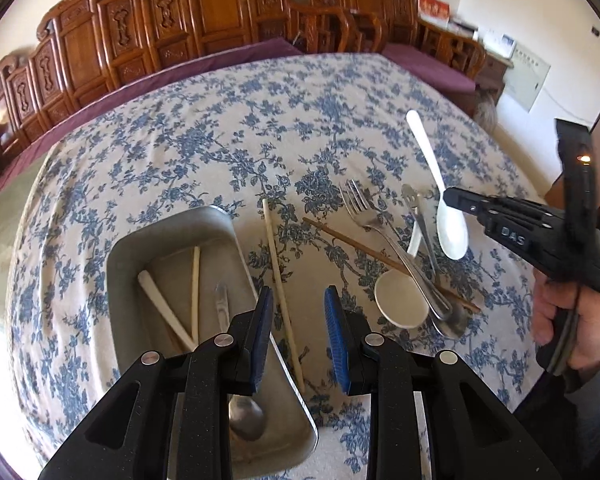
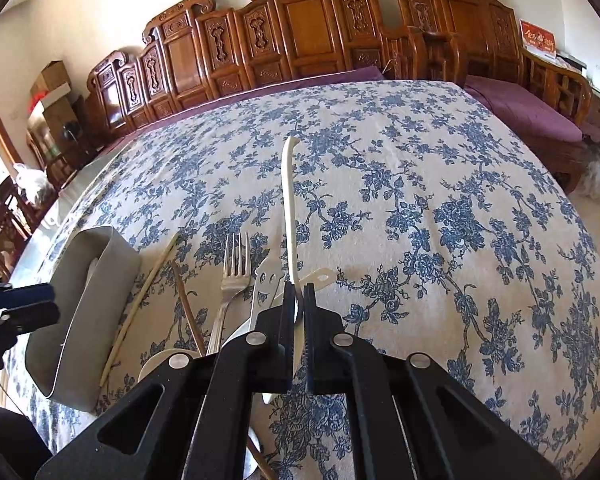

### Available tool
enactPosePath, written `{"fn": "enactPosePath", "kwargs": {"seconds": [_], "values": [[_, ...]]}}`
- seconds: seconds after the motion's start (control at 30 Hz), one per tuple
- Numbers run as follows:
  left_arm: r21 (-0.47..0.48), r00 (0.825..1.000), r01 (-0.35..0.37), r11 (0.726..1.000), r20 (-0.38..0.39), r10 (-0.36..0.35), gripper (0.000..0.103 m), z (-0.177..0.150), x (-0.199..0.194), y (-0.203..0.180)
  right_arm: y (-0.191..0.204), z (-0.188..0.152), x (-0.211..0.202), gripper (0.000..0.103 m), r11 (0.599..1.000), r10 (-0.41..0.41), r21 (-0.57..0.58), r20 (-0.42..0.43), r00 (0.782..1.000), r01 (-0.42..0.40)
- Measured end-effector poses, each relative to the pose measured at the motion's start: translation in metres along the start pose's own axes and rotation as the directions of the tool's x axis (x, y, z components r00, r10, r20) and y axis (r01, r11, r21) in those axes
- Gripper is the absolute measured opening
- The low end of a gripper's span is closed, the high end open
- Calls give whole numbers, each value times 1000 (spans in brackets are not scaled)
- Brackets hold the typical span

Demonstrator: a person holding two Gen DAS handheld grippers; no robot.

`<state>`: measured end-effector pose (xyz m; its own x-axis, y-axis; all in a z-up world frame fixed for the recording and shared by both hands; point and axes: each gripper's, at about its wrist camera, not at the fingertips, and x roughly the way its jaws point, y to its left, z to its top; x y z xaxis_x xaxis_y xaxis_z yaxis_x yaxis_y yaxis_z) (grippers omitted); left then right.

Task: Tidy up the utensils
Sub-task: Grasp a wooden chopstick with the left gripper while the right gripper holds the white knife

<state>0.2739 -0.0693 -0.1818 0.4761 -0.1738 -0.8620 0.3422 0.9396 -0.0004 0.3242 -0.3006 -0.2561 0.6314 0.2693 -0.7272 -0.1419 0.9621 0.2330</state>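
My right gripper (image 2: 299, 300) is shut on a white plastic spoon (image 2: 288, 208), whose handle sticks out ahead over the tablecloth. In the left wrist view the same gripper (image 1: 450, 198) holds that spoon (image 1: 454, 236) above the utensil pile, bowl hanging down. My left gripper (image 1: 299, 294) is open with nothing between its blue pads. It hovers over the right rim of a metal tray (image 1: 118, 268) and a cream chopstick (image 1: 276, 264) lying on the cloth. Inside the tray lie cream chopsticks, a white handle and a metal spoon (image 1: 244, 416).
A pile on the cloth holds a fork (image 1: 362, 212), a brown chopstick (image 1: 352, 244), a white round spoon (image 1: 400, 300) and metal spoons (image 1: 424, 232). A person's hand (image 1: 572, 328) grips the right tool. Carved wooden benches with purple cushions (image 2: 524, 108) border the table.
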Motion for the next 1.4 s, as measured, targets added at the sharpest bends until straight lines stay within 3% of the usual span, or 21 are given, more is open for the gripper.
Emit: {"fn": "enactPosePath", "kwargs": {"seconds": [0.27,0.63,0.87,1.1,1.4], "values": [[79,989,-86,993,-114,95,21,22,44,-18,-12,3,-6,5,998,57,41,18,998,-57],[126,941,-185,975,-263,212,11,34,96,-18,-13,6,-14,5,990,126,65,35,991,-128],[136,919,-201,970,-316,235,10,41,112,-14,-11,6,-17,5,987,143,64,43,989,-145],[94,917,-170,981,-350,192,4,46,114,-8,-12,6,-20,5,986,147,69,48,988,-151],[79,931,-132,988,-332,151,4,38,111,-9,-8,6,-21,5,987,150,60,47,988,-152]]}}
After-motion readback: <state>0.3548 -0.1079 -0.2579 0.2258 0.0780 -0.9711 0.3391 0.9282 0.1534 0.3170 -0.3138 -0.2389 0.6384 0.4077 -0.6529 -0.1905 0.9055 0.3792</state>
